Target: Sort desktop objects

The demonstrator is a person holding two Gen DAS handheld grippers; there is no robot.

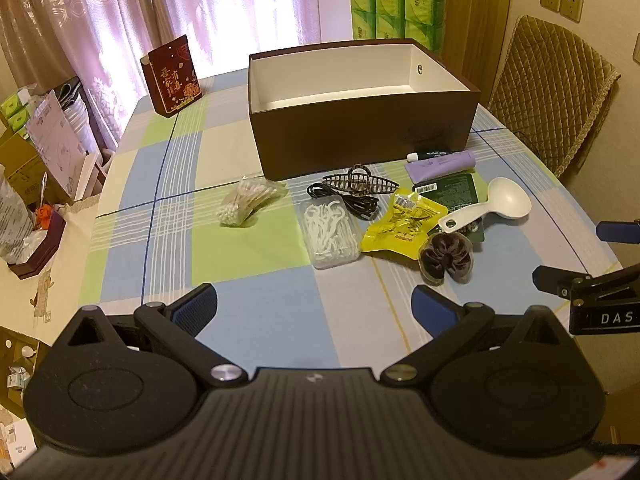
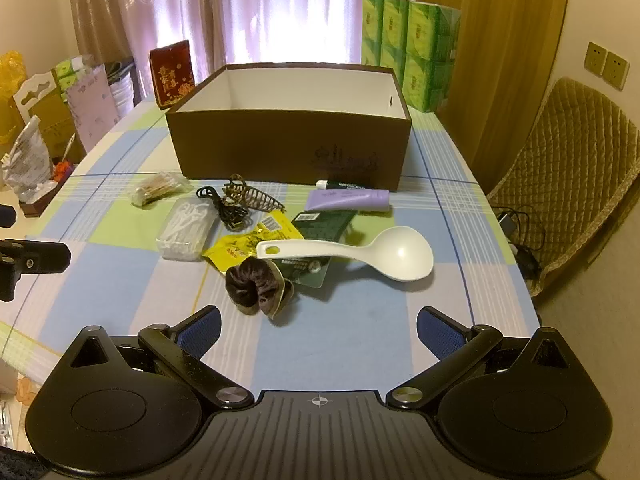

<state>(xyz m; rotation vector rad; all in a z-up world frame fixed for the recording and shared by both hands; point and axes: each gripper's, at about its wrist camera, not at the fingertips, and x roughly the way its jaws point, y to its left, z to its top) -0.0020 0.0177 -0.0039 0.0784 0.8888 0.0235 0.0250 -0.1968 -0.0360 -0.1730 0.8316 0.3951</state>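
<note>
Scrunchie lying on desk just ahead of right gripper, nearer its left finger, touching nothing of it. Spoon, yellow packet, floss case, clip, tube lying farther ahead. Box sitting open beyond them. Right fingers spreading wide, gripping nothing. Left gripper hovering with fingers spread, holding nothing; floss case ahead between them.

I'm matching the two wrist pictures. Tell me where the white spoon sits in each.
Left wrist: the spoon lies right of centre, bowl toward the right, handle over the green packet.
Right wrist: the spoon lies at centre, bowl to the right, beyond the scrunchie.
Shared landmark: the brown box behind it.
</note>
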